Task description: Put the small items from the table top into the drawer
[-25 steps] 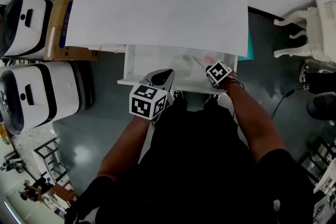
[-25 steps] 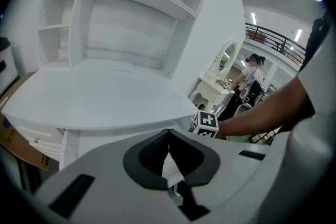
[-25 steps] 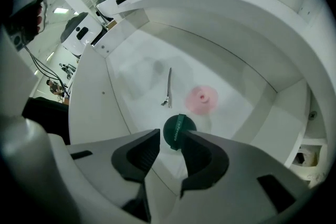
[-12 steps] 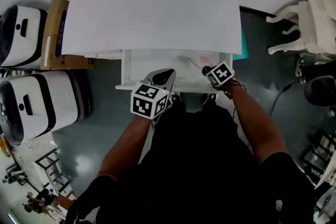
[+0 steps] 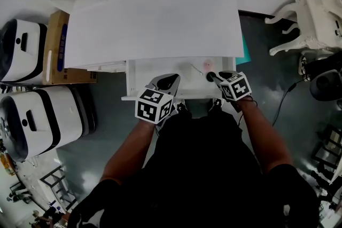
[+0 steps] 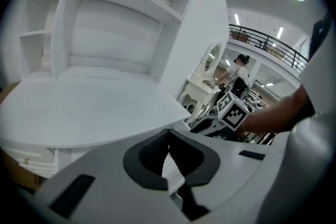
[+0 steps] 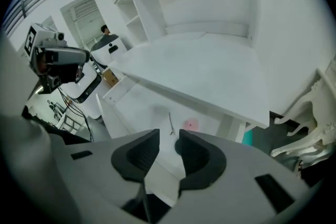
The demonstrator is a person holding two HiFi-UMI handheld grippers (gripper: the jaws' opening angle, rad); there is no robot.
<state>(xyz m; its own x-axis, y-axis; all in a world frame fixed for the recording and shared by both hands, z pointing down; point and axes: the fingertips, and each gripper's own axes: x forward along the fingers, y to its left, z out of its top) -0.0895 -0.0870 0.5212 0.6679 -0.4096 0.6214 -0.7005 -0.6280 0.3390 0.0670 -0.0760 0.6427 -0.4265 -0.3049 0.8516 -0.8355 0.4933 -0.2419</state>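
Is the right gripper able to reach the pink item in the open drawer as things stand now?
Probably yes. The right gripper hangs at the front of the open drawer with jaws apart and empty, and the pink item lies uncovered just ahead; only a thin metal piece lies beside it.

Eyes down on the white table top [image 5: 155, 18]. Under its near edge the drawer [image 5: 143, 75] stands pulled out towards me. Towards the drawer's right end lies a small pink item [image 5: 207, 65], with a thin metal piece [image 5: 195, 68] just left of it. My left gripper [image 5: 166, 81] hangs over the drawer's front lip, about mid-edge. My right gripper [image 5: 212, 77] pokes in near the right corner, its tip close by the pink item. A cardboard box [image 5: 57, 42] sits against the bench's left edge.
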